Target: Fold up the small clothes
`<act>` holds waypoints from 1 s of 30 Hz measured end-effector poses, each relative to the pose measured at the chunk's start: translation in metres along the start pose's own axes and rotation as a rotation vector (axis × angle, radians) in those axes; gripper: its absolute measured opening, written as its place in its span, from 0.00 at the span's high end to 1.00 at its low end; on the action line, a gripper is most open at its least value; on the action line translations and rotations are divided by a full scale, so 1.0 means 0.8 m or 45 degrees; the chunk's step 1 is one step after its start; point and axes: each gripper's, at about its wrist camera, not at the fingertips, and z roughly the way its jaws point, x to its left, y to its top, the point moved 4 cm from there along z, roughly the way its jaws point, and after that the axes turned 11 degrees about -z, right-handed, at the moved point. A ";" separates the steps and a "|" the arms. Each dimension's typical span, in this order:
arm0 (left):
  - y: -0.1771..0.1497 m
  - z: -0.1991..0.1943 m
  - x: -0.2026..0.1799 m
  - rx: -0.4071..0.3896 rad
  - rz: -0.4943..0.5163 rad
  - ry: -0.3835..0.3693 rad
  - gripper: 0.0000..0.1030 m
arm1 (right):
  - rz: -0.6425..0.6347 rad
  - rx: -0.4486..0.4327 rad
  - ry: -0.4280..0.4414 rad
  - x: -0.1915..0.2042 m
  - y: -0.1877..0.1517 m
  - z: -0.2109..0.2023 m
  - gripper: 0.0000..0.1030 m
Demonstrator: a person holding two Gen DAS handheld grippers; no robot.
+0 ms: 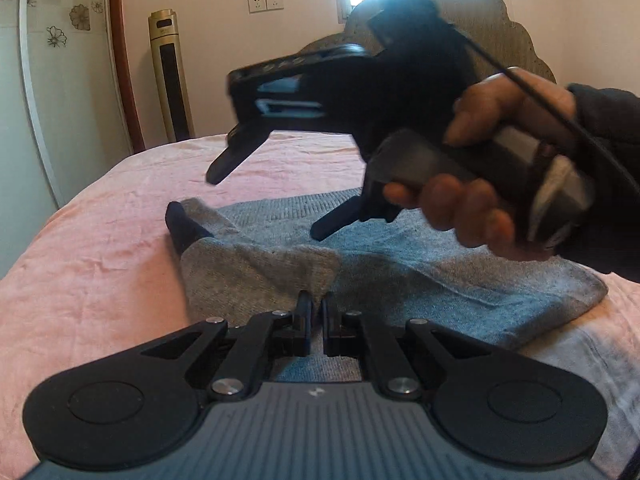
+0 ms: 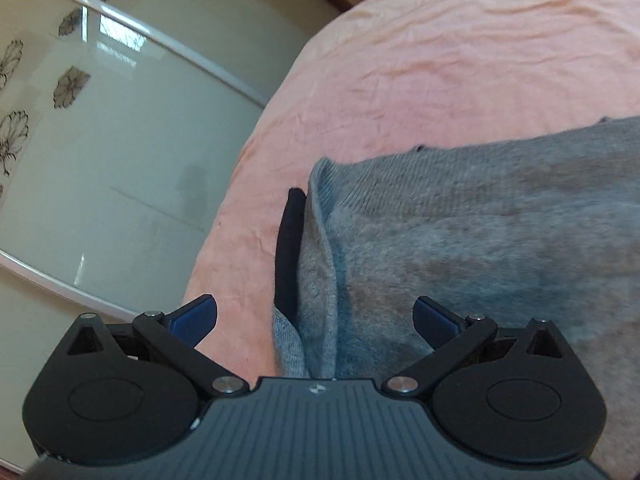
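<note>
**Grey garment on the bed: left gripper clamped on a corner, right gripper released**

The grey knitted garment (image 1: 400, 264) lies spread on the pink bedcover (image 1: 100, 280), near its rounded edge; one corner of it is turned up and over the rest, with a dark lining or trim (image 1: 182, 226) showing along the raised fold; in your right wrist view the same dark strip stands beside the ribbed hem.

Your left gripper (image 1: 317, 322) is clenched; its fingers (image 1: 304, 316) stand almost together and the tip of the turned-up grey corner sits pinched at their ends.

Your right gripper (image 1: 264, 204) is released; its two fingers stand wide apart, above the garment and clear of it; nothing lies between them. Your right hand (image 1: 492, 168) grips its handle, a dark sleeve (image 1: 608, 160) behind it and a black cable crossing the hand.

Beyond the bed: a padded headboard (image 1: 500, 28) under a bright window, a tall gold-coloured tower unit (image 1: 170, 76) against the wall, two wall sockets, and a glossy wardrobe door (image 2: 120, 140) printed with flowers.
</note>
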 end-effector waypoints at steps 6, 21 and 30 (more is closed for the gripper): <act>-0.003 0.004 0.013 0.018 -0.029 0.015 0.96 | -0.114 0.070 -0.029 0.026 0.016 0.049 0.02; -0.001 0.002 0.002 0.007 0.022 0.023 0.96 | -0.406 0.105 -0.100 0.038 0.016 0.050 0.85; 0.025 0.001 -0.099 -0.062 0.129 -0.227 0.96 | -0.290 -0.187 -0.180 -0.038 -0.015 -0.140 0.91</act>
